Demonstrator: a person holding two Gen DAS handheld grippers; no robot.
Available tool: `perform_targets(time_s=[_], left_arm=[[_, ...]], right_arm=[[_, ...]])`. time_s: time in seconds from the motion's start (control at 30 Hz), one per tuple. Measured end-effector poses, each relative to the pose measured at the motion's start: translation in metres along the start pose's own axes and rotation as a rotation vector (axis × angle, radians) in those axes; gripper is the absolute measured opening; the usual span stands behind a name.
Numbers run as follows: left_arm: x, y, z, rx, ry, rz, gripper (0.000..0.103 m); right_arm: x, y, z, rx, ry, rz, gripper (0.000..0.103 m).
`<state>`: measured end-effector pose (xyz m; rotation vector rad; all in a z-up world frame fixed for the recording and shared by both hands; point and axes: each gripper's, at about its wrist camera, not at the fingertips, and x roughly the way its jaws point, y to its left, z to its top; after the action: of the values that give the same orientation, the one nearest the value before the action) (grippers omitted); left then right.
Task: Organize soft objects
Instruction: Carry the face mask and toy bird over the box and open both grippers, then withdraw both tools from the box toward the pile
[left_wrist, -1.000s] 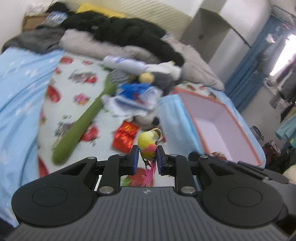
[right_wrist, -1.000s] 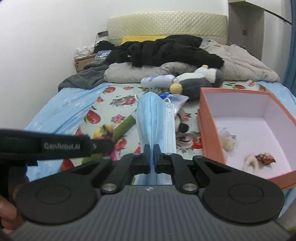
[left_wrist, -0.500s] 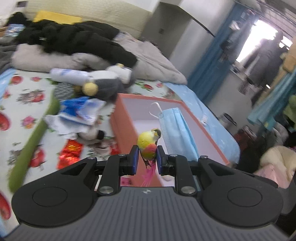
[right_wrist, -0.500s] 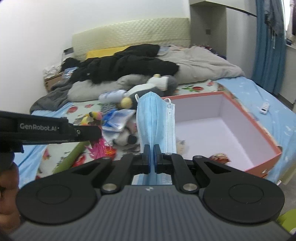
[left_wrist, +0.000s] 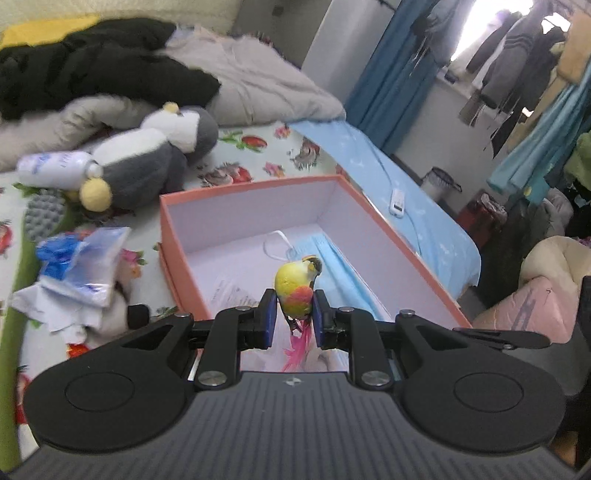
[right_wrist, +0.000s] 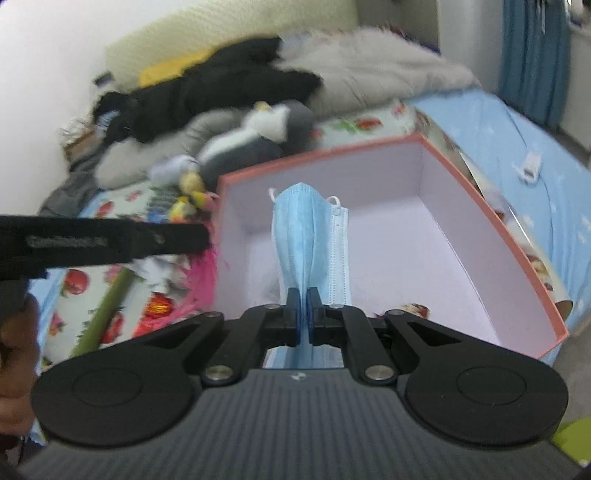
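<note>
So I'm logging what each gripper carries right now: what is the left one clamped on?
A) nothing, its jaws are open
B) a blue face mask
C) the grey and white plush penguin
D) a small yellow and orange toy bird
D: in the left wrist view the left gripper is shut on the small toy bird over the orange box; the face mask is in the right gripper.
</note>
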<state>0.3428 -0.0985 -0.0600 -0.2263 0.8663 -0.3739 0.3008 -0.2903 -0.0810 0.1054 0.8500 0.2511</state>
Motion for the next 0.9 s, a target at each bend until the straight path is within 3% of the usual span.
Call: perform_targets(time_s=[0.33, 0.43, 0.7, 0.8, 0.9], left_arm=[[0.081, 0.001, 0.024, -0.005, 0.191, 0.003, 0.024], [0.089, 0.001, 0.019, -0.010, 0.209, -0.003, 0.024], [0.092, -0.009, 0.012, 0.028, 0.229, 0.030, 0.026], [0.084, -0.010, 0.011, 0.034, 0.211, 0.019, 0.039], [0.072, -0.008, 0.010, 0.031, 0.186, 0.010, 0.044]], right_arm=[[0.050, -0.056, 0.020, 0.082, 0.128, -0.091, 0.008], [0.059, -0.069, 0.014, 0.115, 0.164, -0.089, 0.008], [0.052, -0.068, 0.002, 0.040, 0.169, -0.131, 0.013], [0.050, -0.069, 0.001, 0.040, 0.161, -0.148, 0.031], [0.041, -0.067, -0.002, 0.034, 0.129, -0.138, 0.032]])
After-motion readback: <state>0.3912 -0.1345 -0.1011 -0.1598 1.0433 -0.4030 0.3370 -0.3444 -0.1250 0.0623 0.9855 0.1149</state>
